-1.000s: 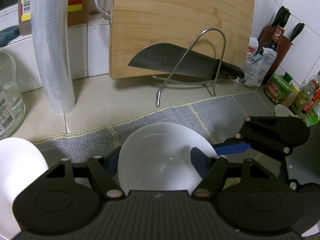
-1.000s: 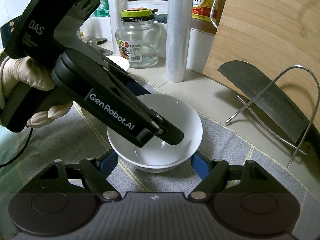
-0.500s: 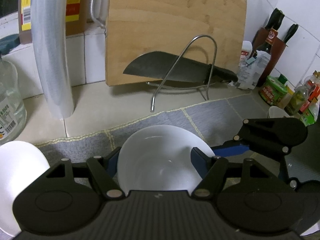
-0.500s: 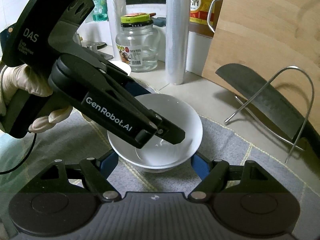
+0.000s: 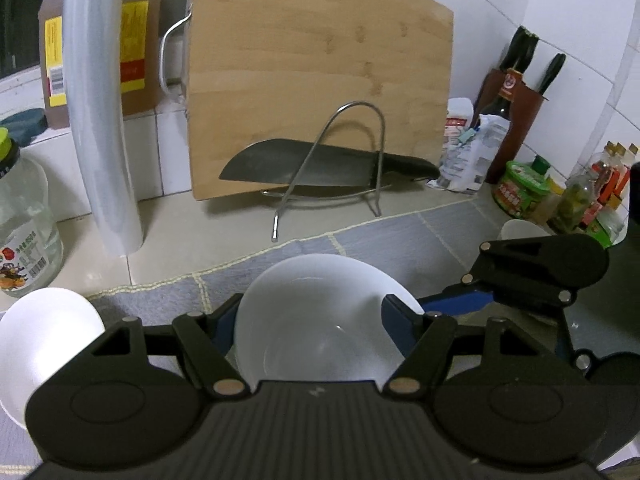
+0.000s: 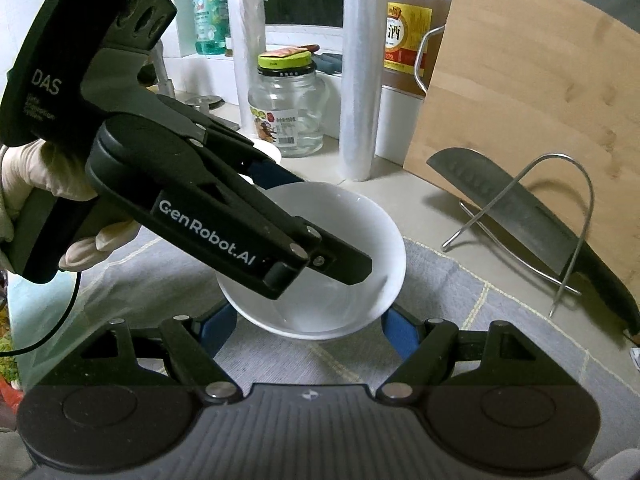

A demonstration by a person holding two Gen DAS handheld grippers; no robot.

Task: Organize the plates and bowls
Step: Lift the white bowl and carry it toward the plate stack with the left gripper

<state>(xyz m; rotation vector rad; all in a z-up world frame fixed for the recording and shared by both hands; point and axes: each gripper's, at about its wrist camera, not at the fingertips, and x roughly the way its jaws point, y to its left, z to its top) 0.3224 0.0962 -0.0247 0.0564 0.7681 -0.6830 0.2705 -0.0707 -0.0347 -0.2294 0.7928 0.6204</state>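
A white bowl (image 5: 320,320) is held between the blue pads of my left gripper (image 5: 308,326), lifted above the grey mat (image 5: 400,236). In the right wrist view the same bowl (image 6: 340,240) sits tilted in the left gripper (image 6: 320,264). My right gripper (image 6: 308,332) is open just below and in front of the bowl, not touching it. A second white bowl (image 5: 44,336) sits at the left on the mat. A small white cup (image 5: 520,230) stands at the right.
A wooden cutting board (image 5: 320,92) leans on the tiled wall behind a wire rack (image 5: 340,160) holding a cleaver (image 5: 320,164). A cling-film roll (image 5: 100,120), a glass jar (image 5: 20,232), an oil bottle (image 5: 132,40) and condiment jars (image 5: 524,188) line the counter.
The left gripper has lifted the bowl higher and tilted it. The right gripper stays open beneath it.
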